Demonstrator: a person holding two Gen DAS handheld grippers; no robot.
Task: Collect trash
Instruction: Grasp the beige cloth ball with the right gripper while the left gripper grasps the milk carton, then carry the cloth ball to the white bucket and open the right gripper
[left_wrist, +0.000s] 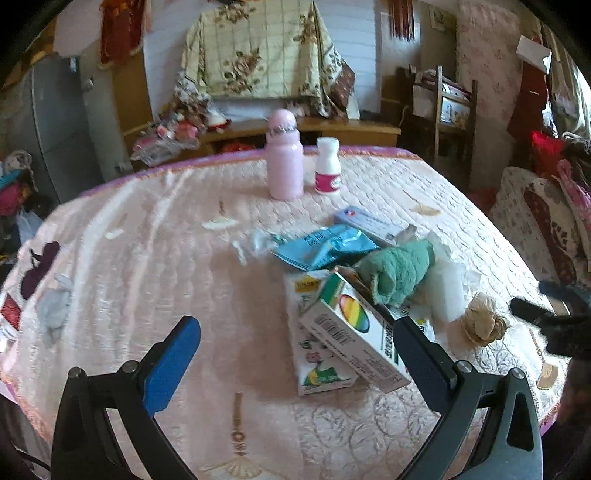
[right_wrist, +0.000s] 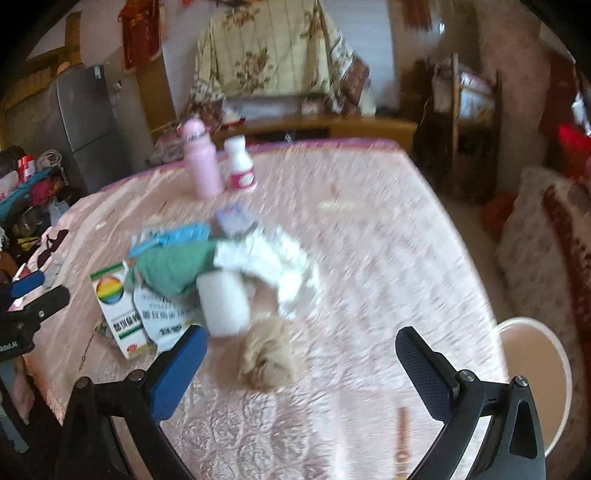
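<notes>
While both tools hover with fingers spread wide and empty, left gripper (left_wrist: 295, 362) sits at 6 o'clock of the trash pile: rainbow box (left_wrist: 354, 328), green cloth (left_wrist: 397, 267), blue wrapper (left_wrist: 325, 247). Right gripper (right_wrist: 301, 365) is over the beige wad (right_wrist: 267, 354), white bin (right_wrist: 535, 373) at 3 o'clock.

Pink bottle (left_wrist: 284, 155), green cloth (left_wrist: 397, 269), rainbow-printed white box (left_wrist: 354, 328), pink quilted tablecloth (left_wrist: 147, 236)

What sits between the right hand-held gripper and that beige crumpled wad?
Nothing: in the right wrist view, only bare pink tablecloth lies between the open right hand-held gripper and the beige crumpled wad, which sits just ahead near its blue finger.
</notes>
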